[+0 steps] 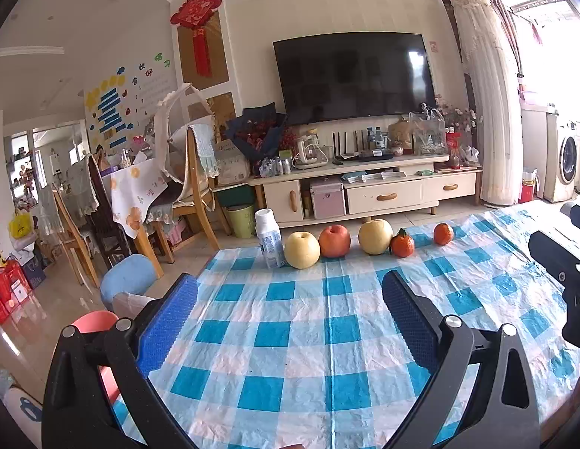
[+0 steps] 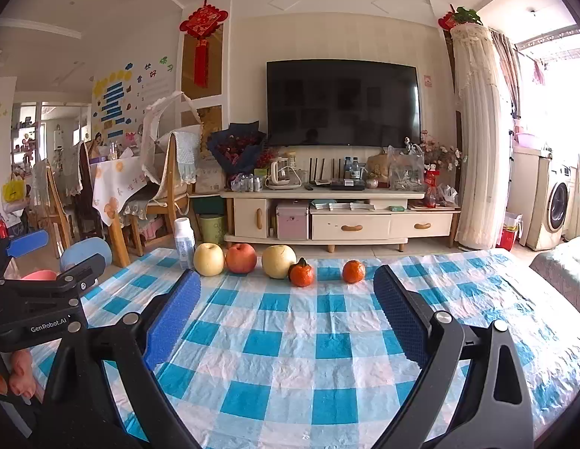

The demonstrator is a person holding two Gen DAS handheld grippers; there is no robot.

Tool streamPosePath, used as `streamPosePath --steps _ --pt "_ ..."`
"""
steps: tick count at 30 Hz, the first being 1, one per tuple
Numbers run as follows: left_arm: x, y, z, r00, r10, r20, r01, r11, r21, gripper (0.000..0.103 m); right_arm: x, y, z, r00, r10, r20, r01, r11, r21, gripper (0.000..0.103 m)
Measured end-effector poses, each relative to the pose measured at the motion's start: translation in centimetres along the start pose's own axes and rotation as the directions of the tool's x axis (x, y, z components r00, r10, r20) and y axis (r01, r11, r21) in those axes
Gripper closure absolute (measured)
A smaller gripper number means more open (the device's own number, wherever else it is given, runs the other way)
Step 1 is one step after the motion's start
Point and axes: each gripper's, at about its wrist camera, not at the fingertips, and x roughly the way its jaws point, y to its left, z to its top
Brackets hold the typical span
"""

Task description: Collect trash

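A: What have you got on the table?

B: My left gripper and my right gripper both hover over the blue checked tablecloth, jaws spread wide and holding nothing. At the far edge stands a white plastic bottle, upright, its label too blurred to read.

A: And beside it?

B: A row: a yellow pear touching the bottle, a red apple, a second pear, then two tangerines, the far one apart. A green bin sits on the floor beyond, partly hidden by the table edge.

A: The operator?

B: Only fingertips at the left gripper's handle, cut off by the frame.
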Motion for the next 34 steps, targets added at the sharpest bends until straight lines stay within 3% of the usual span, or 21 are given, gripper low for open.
streamPosePath --steps 18,24,28,32,34 --pt "1.4 -0.9 -1.2 0.999 -0.019 -0.038 0.019 1.0 0.007 0.005 0.9 0.1 -0.9 0.999 0.007 -0.038 -0.008 1.0 -0.026 0.009" --pt "5.6 -0.4 -2.8 0.983 -0.081 -0.166 0.076 0.996 -0.035 0.005 4.0 0.4 -2.5 0.99 0.012 -0.137 -0.017 0.999 -0.031 0.008" --pt "10.5 -0.1 -4.5 0.949 -0.1 -0.299 0.087 0.995 -0.058 0.005 7.4 0.7 -4.6 0.965 0.002 -0.263 -0.018 0.998 -0.059 0.008" --pt "15.1 -0.4 -7.1 0.883 -0.136 -0.45 0.095 0.989 -0.112 0.005 11.4 0.8 -7.4 0.903 0.012 -0.43 -0.032 0.999 -0.039 0.008" --pt "17.0 -1.0 -8.5 0.854 -0.138 -0.501 0.093 0.989 -0.114 0.005 13.4 1.0 -9.0 0.86 -0.006 -0.51 -0.021 0.999 -0.048 0.008"
